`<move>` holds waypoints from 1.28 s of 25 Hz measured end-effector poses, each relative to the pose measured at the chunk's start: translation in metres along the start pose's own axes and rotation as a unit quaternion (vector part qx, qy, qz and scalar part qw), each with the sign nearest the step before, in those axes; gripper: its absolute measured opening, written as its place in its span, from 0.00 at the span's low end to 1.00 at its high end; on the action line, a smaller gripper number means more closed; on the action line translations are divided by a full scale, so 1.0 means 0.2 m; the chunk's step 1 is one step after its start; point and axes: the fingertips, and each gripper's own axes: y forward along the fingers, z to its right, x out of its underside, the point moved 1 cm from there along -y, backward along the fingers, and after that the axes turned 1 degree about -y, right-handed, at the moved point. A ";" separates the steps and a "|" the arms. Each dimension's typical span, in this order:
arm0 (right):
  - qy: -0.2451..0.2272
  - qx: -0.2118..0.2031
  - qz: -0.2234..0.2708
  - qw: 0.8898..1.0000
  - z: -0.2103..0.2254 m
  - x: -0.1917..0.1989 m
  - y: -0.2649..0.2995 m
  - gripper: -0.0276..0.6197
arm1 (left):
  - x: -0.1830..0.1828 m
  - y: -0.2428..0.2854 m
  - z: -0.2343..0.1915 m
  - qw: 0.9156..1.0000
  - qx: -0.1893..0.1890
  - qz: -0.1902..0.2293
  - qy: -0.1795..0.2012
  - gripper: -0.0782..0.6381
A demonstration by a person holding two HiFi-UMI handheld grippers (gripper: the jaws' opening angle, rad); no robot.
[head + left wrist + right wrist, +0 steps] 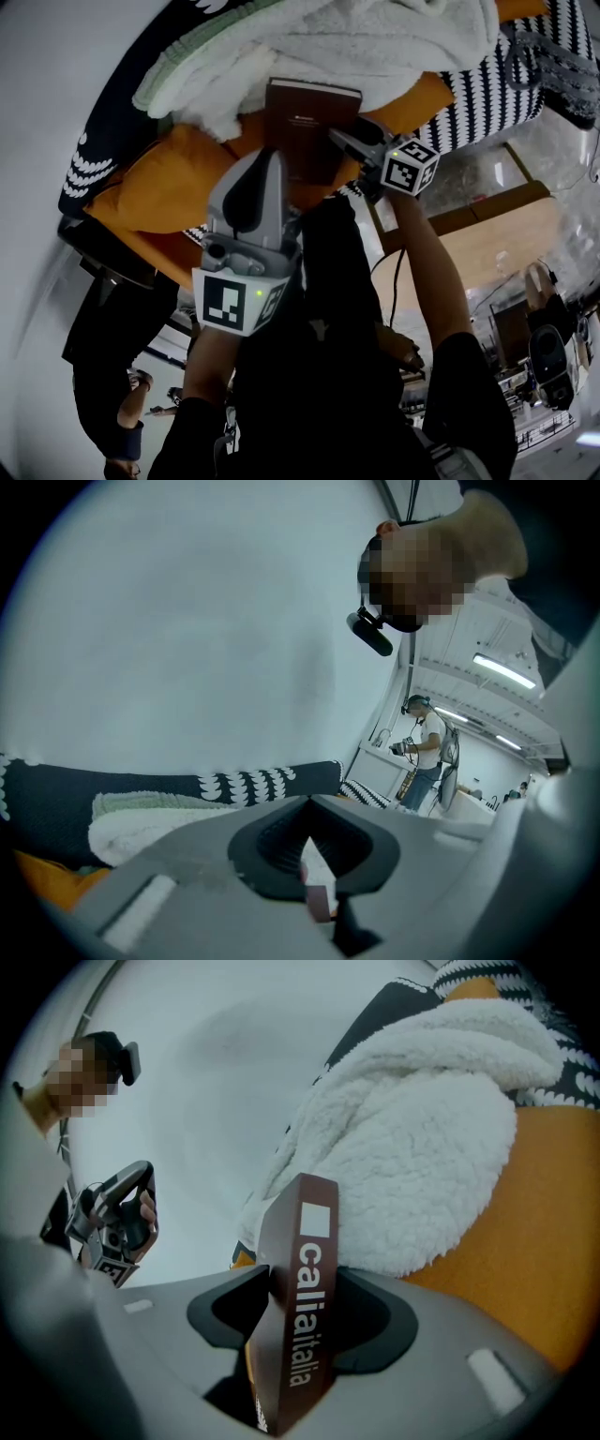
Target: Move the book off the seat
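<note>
A brown book (pixel 309 127) stands tilted on the orange seat cushion (pixel 169 178), leaning toward a white fleece blanket (pixel 375 47). My right gripper (pixel 352 141) is at the book's lower right edge. In the right gripper view the book's spine (pixel 305 1279) fills the gap of the right gripper (pixel 300 1312), and both pads touch it. My left gripper (pixel 272 164) hangs above the cushion, just left of the book, holding nothing. Its jaws (pixel 314 850) stand almost together, with only a thin slit between them.
A black-and-white patterned cushion (pixel 487 84) lies to the right of the blanket. A wooden table (pixel 497 244) stands beside the seat at the right. A pale wall is behind the seat. Another person (pixel 427 752) stands far off in the room.
</note>
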 end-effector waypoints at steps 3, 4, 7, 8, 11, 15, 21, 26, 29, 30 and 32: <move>0.001 0.003 0.008 1.000 -0.01 -0.01 -0.01 0.38 | 0.00 -0.01 0.01 1.000 0.003 0.000 0.001 0.12; 0.000 0.004 0.011 1.000 -0.02 -0.01 -0.01 0.37 | 0.00 -0.01 0.01 1.000 0.004 0.000 0.002 0.12; -0.002 0.010 0.017 1.000 -0.04 0.00 -0.03 0.36 | 0.00 -0.03 0.02 1.000 0.003 0.001 0.002 0.12; -0.003 0.012 0.018 1.000 -0.05 0.00 -0.04 0.36 | -0.01 -0.03 0.02 1.000 0.002 0.001 0.002 0.12; -0.008 0.016 0.022 1.000 -0.08 0.00 -0.06 0.34 | -0.02 -0.05 0.02 1.000 0.001 0.006 0.002 0.12; -0.012 0.017 0.027 0.999 -0.13 -0.02 -0.06 0.32 | -0.03 -0.07 0.02 1.000 -0.002 0.012 0.000 0.12; -0.027 0.018 0.029 0.999 -0.19 -0.04 -0.05 0.30 | -0.05 -0.10 0.01 1.000 -0.012 0.018 -0.002 0.12; -0.042 0.034 0.021 0.998 -0.25 -0.06 -0.05 0.29 | -0.09 -0.14 -0.01 0.999 -0.023 0.027 -0.002 0.12; -0.048 0.045 0.012 0.998 -0.29 -0.08 -0.04 0.29 | -0.12 -0.17 -0.02 0.999 -0.031 0.030 -0.005 0.12; -0.049 0.049 0.010 0.998 -0.30 -0.08 -0.04 0.29 | -0.12 -0.18 -0.03 0.999 -0.032 0.030 -0.006 0.12; -0.053 0.056 0.010 0.997 -0.32 -0.10 -0.03 0.29 | -0.14 -0.19 -0.03 0.999 -0.035 0.033 -0.003 0.12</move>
